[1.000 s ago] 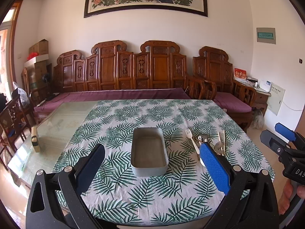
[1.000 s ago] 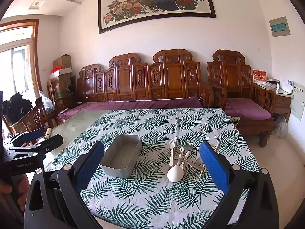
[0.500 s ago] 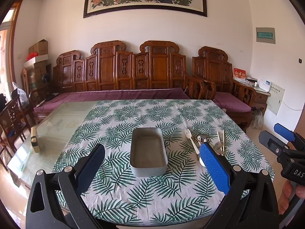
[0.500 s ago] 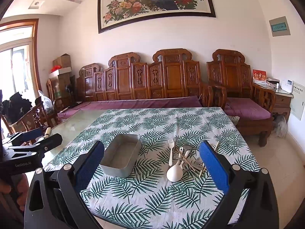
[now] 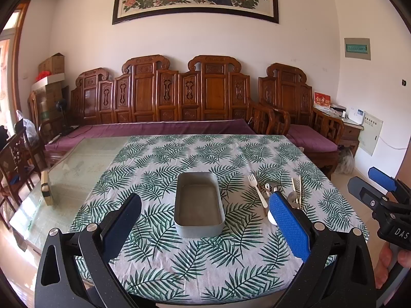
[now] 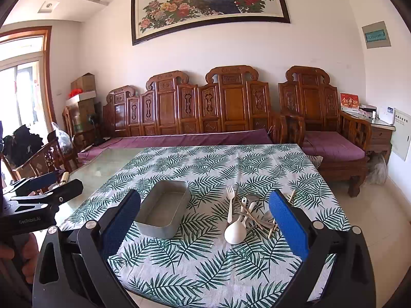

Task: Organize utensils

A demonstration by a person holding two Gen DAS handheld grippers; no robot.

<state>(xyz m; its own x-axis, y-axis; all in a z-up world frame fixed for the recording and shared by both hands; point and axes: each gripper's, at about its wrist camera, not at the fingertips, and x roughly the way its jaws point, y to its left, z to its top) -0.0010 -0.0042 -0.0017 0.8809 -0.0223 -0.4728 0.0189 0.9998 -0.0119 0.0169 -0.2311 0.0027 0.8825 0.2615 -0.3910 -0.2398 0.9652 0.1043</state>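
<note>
Hovering spread, both hand-held grippers (image 5: 204,227) (image 6: 204,222); white spoon (image 6: 235,231) unhidden only in right view

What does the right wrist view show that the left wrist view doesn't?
Only the right wrist view shows the whole utensil pile, with the white spoon unblocked, and the open left gripper off to one side. Only the left wrist view shows the open right gripper at its edge; there its own finger hides part of the pile. Both show the empty metal tray, the white fork and the leaf-print tablecloth.
</note>
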